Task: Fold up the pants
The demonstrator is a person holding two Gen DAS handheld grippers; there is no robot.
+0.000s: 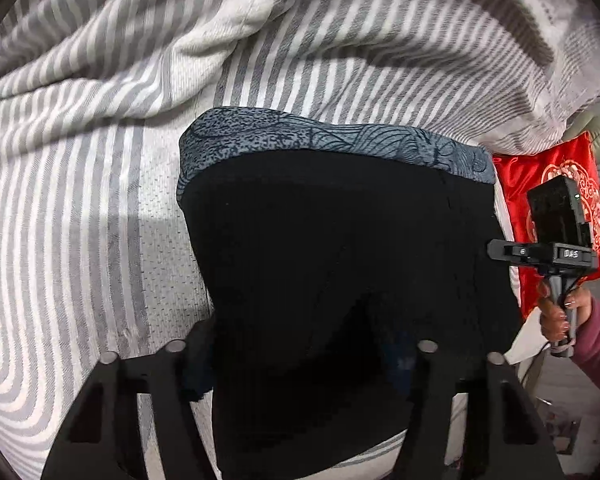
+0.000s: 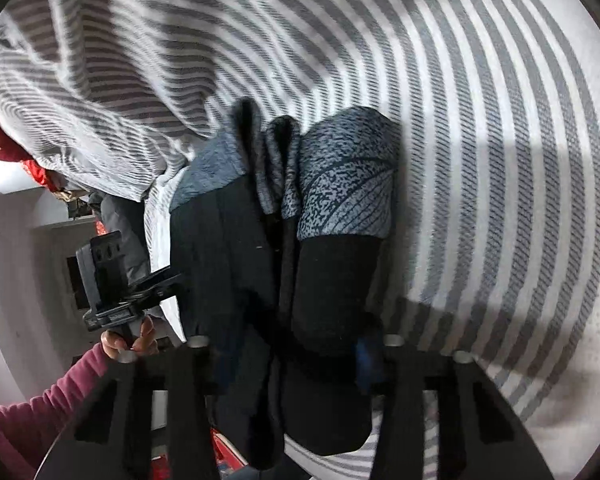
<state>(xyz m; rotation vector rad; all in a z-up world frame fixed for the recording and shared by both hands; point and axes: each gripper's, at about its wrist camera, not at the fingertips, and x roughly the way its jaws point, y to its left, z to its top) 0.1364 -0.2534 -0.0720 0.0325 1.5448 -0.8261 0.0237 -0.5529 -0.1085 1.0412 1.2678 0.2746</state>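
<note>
The black pants (image 1: 332, 248) with a grey patterned band (image 1: 332, 140) hang in front of a grey-and-white striped bedsheet (image 1: 80, 200). My left gripper (image 1: 300, 360) is shut on the pants' black cloth, which fills the space between its fingers. In the right wrist view the pants (image 2: 332, 280) hang bunched in folds, the grey band (image 2: 348, 184) on top. My right gripper (image 2: 296, 364) is shut on the black cloth. The right gripper also shows in the left wrist view (image 1: 556, 240), held by a hand in a pink sleeve; the left one shows in the right wrist view (image 2: 112, 280).
A rumpled striped blanket (image 1: 340, 32) lies heaped at the far side of the bed. A red satin cushion (image 1: 548, 168) with white embroidery sits at the right edge. White room furniture (image 2: 40, 240) shows beyond the bed's edge.
</note>
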